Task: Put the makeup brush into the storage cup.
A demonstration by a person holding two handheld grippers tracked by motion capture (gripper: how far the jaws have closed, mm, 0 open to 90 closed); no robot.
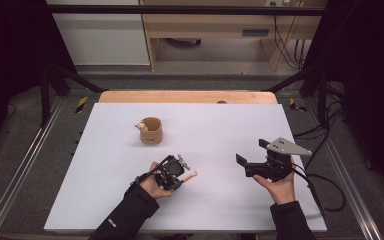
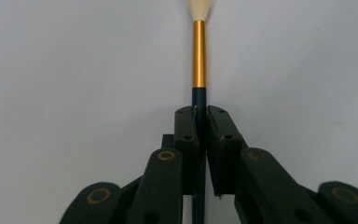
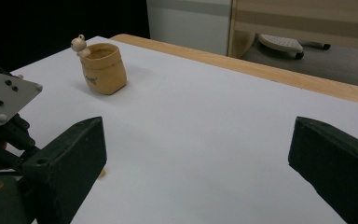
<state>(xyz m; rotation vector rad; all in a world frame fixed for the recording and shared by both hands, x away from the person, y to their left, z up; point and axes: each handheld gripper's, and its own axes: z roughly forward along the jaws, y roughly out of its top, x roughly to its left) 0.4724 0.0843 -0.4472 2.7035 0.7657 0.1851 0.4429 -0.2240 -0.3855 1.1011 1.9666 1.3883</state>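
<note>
Brush handle pinched between left gripper fingers, tip forward

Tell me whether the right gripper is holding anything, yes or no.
No: in the right gripper view the right gripper has its two jaws spread wide apart with only bare white table between them.

a white table with a wooden far edge; beyond it, grey floor, wooden furniture and dangling cables.
</note>
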